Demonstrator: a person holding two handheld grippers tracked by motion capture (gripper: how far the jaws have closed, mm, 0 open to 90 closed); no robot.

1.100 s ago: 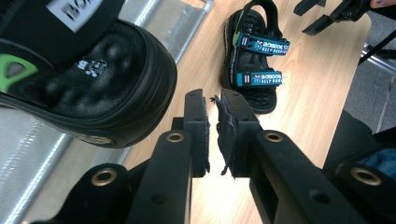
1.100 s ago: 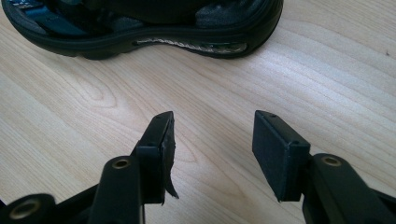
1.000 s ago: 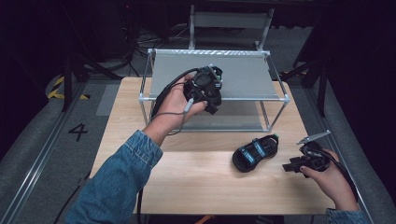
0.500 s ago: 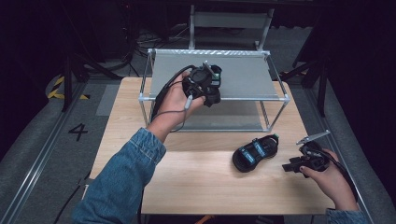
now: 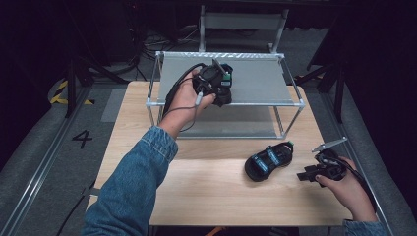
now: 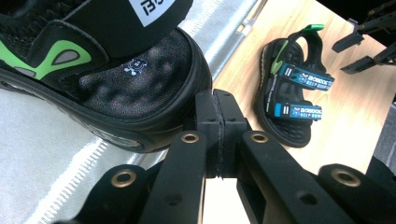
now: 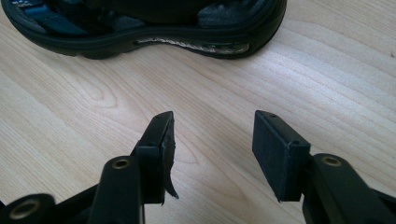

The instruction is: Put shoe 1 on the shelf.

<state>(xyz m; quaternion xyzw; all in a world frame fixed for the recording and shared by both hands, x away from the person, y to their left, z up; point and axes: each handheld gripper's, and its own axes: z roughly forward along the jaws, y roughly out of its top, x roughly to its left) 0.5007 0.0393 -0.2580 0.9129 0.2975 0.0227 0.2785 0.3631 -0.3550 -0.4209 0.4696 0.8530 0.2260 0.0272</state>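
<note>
High view, over the pale wooden worktop (image 5: 206, 191): the left hand-held gripper (image 5: 222, 91), its jaws pressed together on the rim of a black sandal with green trim (image 6: 116, 88), holds that sandal at the upper grey shelf of the metal-framed rack (image 5: 260, 81). The matching black sandal with blue straps (image 5: 268, 160) lies on the worktop, near the right hand-held gripper (image 7: 212, 140), whose jaws stand spread with nothing between them.
</note>
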